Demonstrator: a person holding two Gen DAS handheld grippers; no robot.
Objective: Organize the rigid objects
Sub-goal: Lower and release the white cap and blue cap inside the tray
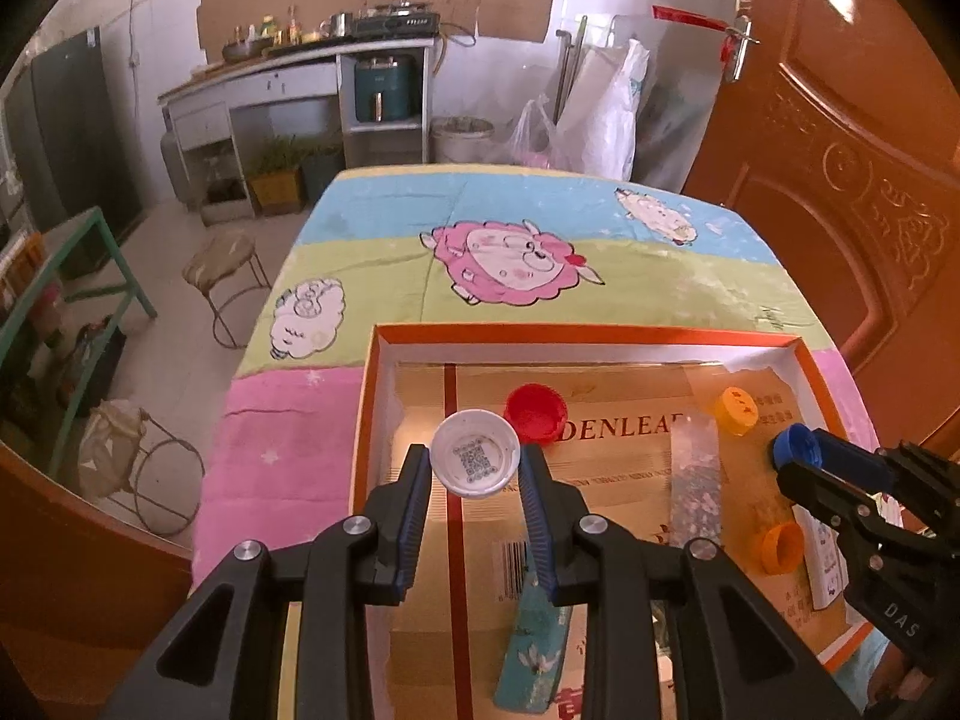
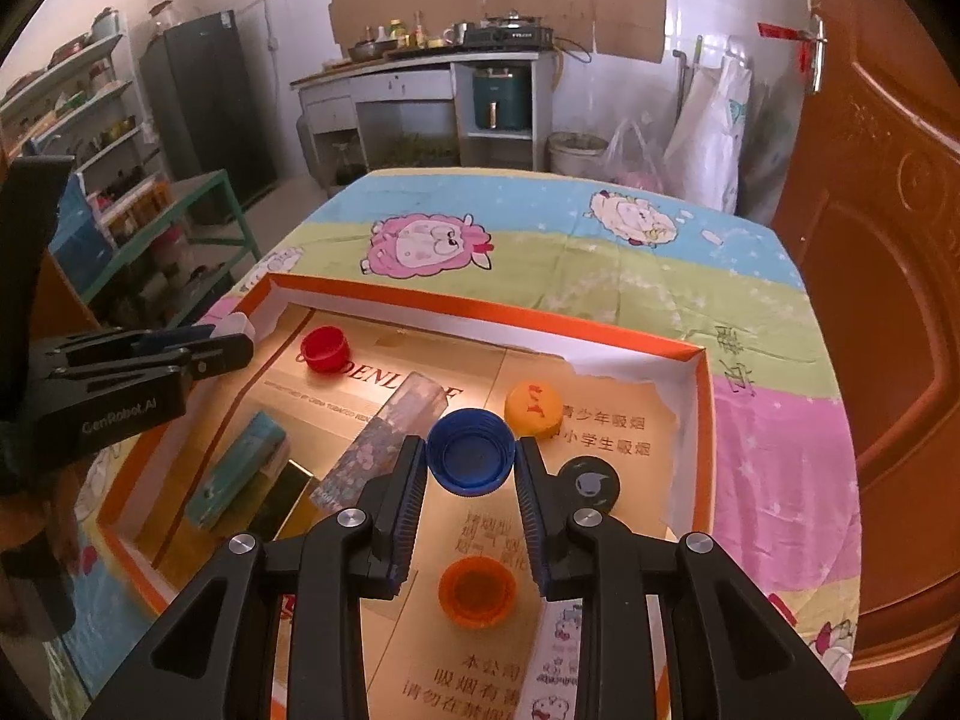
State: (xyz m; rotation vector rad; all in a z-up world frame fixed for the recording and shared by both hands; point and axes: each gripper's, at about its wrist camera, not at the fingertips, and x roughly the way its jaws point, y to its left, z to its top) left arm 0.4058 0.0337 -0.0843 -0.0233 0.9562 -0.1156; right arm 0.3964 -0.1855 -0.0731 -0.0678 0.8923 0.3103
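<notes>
Left tool [image 1: 475,463] gripping white cap [image 1: 476,461], red cap [image 1: 536,411] just beyond

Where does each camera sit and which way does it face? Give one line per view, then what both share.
Left wrist: on the left gripper, looking down along its fingers at the white cap it holds over the orange box; the right gripper shows at right.
Right wrist: on the right gripper, looking down at its blue cap; the left gripper shows at left.
Shared: box, red cap, cartoon-sheep cloth.
</notes>
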